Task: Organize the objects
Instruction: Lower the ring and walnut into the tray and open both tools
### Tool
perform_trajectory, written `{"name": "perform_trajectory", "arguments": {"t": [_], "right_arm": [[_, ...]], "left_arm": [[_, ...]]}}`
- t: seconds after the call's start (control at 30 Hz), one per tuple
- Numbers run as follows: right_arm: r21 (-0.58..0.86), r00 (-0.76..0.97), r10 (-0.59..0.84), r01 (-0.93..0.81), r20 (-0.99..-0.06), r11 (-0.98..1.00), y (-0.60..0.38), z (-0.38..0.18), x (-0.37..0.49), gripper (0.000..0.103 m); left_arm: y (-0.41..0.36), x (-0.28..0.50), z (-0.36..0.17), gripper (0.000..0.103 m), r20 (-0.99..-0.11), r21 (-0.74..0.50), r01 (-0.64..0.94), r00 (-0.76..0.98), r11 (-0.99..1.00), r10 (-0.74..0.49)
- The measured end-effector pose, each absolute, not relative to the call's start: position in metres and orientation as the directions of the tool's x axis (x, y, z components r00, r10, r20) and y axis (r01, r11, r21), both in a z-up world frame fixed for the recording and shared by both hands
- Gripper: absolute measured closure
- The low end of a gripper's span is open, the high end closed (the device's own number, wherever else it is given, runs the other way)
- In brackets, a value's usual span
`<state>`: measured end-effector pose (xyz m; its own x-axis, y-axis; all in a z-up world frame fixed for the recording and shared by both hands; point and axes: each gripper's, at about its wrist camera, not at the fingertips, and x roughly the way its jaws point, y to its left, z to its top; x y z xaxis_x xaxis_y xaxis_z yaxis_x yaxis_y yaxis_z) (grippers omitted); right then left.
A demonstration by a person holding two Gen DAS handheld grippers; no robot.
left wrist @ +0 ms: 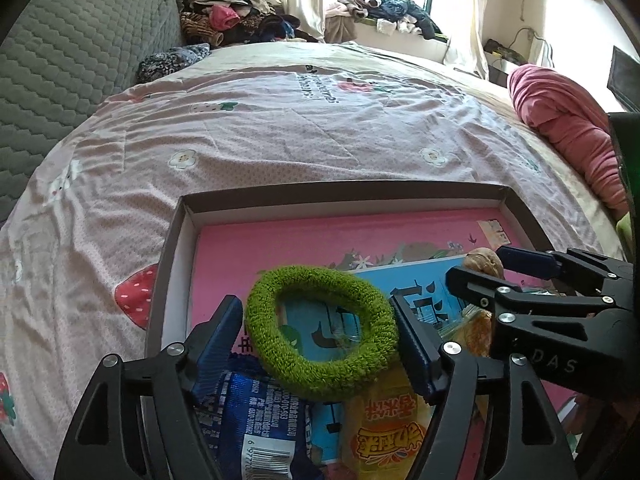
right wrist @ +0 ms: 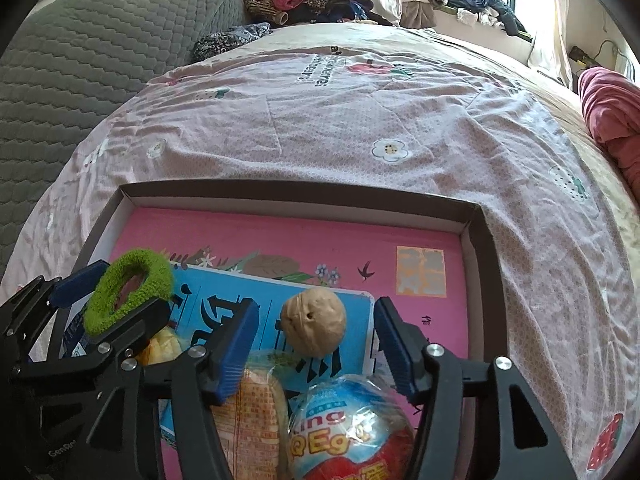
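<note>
On the bed, over a pink bedsheet (left wrist: 248,136) printed with strawberries and flowers, lies a shallow cardboard box (left wrist: 340,189) with a dark rim. A pink book (right wrist: 288,236) covers its bottom, and a blue book (right wrist: 276,316) lies on top of that.

The left gripper (left wrist: 320,334) stands over the near left part of the box with its jaws apart. A green fluffy hair tie (left wrist: 322,330) lies between its blue pads (left wrist: 216,344); the pads do not press it, so it is released. The tie rests on the blue book, partly over a blue snack packet (left wrist: 256,420) and a yellow snack packet (left wrist: 384,436).

The right gripper (right wrist: 316,342) is just beside the left one, also with jaws apart and holding nothing. A walnut (right wrist: 313,323) lies free between its fingers on the blue book, touching neither pad. In front of it, nearer to the camera, are a toy egg in red and blue wrapping (right wrist: 352,432) and an orange wrapped snack (right wrist: 256,408).

A grey quilted headboard (left wrist: 72,60) and a pile of clothes (left wrist: 236,16) are behind the bed.
</note>
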<state>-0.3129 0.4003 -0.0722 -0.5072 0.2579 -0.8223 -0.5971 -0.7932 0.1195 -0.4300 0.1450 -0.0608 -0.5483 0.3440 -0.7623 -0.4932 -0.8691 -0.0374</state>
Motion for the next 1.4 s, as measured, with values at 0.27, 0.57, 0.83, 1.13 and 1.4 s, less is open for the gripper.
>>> {"name": "perform_trajectory", "arguments": {"t": [0.27,0.57,0.83,1.13,1.4], "right_arm": [[0.114,-0.509,0.269,-0.601,-0.818,-0.791,0.397,-0.065,-0.308,0.035],[0.112,-0.511,0.272,-0.601,-0.815,-0.791,0.393,-0.057,-0.302,0.028],[0.113,-0.512,0.272,-0.601,-0.815,-0.791,0.387,-0.049,-0.294,0.027],[0.117,-0.525,0.28,-0.601,-0.804,-0.791,0.378,-0.034,-0.285,0.018],[0.129,-0.544,0.282,-0.598,-0.79,-0.791,0.369,-0.018,-0.276,0.011]], "left_arm": [[0.138,-0.428,-0.057,0.025,-0.756,-0.029,-0.477,-0.564,-0.878,0.331],[0.134,-0.423,-0.053,0.022,-0.767,-0.026,-0.482,-0.552,-0.876,0.327],[0.128,-0.416,-0.047,0.022,-0.772,-0.025,-0.483,-0.547,-0.875,0.324],[0.121,-0.406,-0.035,0.017,-0.778,-0.038,-0.479,-0.536,-0.877,0.326],[0.114,-0.397,-0.028,0.007,-0.783,-0.046,-0.478,-0.528,-0.877,0.328]]}}
